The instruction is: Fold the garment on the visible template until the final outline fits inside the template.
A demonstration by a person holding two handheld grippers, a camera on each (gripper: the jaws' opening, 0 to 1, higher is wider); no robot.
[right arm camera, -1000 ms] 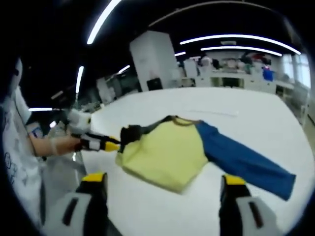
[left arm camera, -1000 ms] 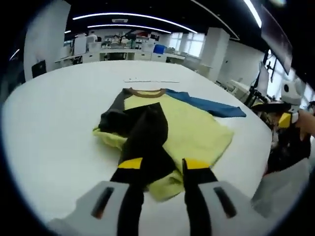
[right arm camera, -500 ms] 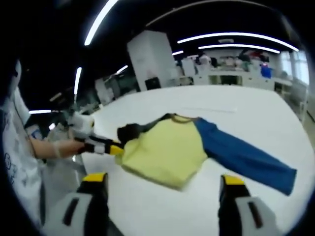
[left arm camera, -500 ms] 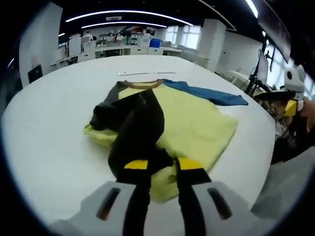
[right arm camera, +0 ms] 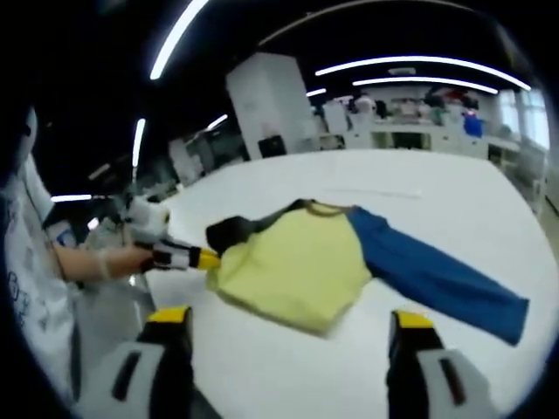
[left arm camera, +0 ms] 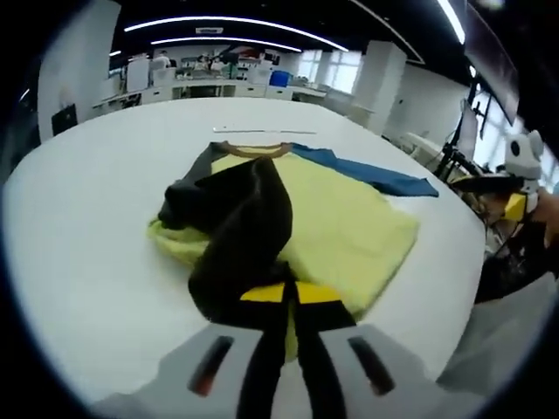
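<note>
White table carries the yellow shirt just ahead of the left gripper, whose jaws are pinched on the black sleeve, probably to fold it inward, while the right gripper waits spread wide before the blue sleeve.

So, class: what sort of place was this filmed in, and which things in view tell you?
Probably an open-plan lab or office: a large white table holding a shirt, long ceiling strip lights, and desks cluttered with equipment at the back of the room.
</note>
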